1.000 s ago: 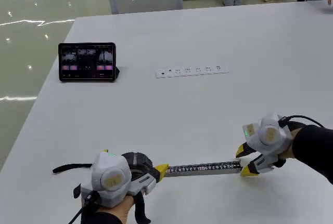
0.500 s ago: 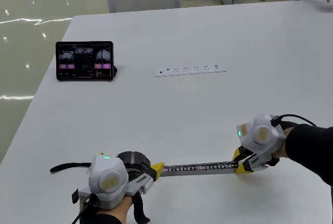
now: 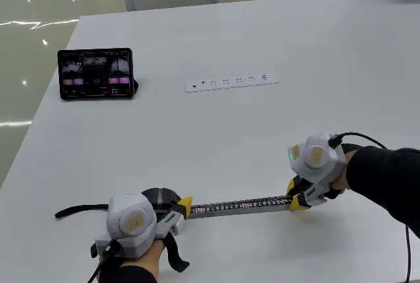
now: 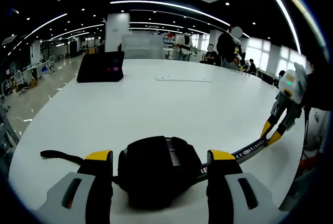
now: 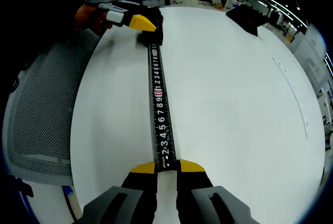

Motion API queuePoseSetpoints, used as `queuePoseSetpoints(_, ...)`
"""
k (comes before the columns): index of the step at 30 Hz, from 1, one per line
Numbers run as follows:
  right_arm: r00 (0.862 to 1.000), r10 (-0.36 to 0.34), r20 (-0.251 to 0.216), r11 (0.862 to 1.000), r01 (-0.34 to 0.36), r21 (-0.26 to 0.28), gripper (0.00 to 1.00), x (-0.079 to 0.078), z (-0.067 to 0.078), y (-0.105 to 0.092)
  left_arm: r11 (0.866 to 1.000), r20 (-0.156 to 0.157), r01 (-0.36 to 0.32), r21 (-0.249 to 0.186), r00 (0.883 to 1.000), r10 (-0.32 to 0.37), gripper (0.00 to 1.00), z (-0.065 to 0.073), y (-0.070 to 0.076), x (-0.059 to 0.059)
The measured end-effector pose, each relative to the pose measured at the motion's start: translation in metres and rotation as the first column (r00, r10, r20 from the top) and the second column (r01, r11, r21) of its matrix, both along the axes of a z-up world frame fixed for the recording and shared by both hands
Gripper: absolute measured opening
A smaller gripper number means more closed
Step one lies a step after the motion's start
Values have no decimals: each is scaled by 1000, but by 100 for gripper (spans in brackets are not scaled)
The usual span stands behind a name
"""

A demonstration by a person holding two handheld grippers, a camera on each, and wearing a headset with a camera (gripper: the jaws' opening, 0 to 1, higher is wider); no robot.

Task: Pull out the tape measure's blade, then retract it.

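"Two grippers on one tape. Where is it, for the log?"

"Near edge of the tabletop [image 3: 262, 125], toward the near left corner. Black case [image 3: 161, 197] sits there, left gripper [image 4: 159, 156] clamped across its flanks, one yellow fingertip each side. Blade [image 3: 239, 205] runs out along the near edge to the right gripper [image 3: 294, 196], whose jaws are pinched together on its free end."

"How will it handle?"

"My guess: case light, chunky, hard-shelled, so a grip across the sides suits it. Blade thin steel, cupped; stiff while straight, kinks if twisted or left to sag. Spring-loaded, likely to snap home if let go, so hold it at the tip and feed it back slowly."

"Anything you can't make out?"

"End hook buried between the right jaws. Lock button on the case: can't find it. Far fingertip of the left gripper hidden behind the case in the head view. Strap [image 3: 77, 211] trails off toward the left edge; where it joins is covered. Numerals read cleanly close to the right gripper, blur toward the case."

"Else on the table?"

"Tablet [image 3: 96, 74] by the left edge, power strip [image 3: 230, 81] mid-tabletop, both well apart from the work."
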State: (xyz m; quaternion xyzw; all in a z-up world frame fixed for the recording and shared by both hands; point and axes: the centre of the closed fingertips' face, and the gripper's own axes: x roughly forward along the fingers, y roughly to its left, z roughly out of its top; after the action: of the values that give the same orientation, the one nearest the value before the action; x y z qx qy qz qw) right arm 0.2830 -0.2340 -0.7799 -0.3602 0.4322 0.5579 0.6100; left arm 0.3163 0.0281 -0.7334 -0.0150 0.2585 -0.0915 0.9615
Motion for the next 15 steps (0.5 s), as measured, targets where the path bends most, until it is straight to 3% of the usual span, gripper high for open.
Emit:
queuePoseSetpoints(2,1000,4,0,1000,-4,-23,9,0,-1,0,999,-2,12,30,1000,-11,68,-1,-1,0)
queuePoseSetpoints(5,1000,3,-10,999,-4,-37,9,1,0,-1,998,-33,10,66,999,-7,62,-7,2,-3)
queuePoseSetpoints(8,1000,0,-19,999,-1,-36,9,0,0,-1,999,-41,14,44,999,-13,61,-6,2,-3)
queuePoseSetpoints(15,1000,-10,-14,1000,9,-28,9,1,0,-1,998,-64,19,59,998,-15,59,-7,1,-2)
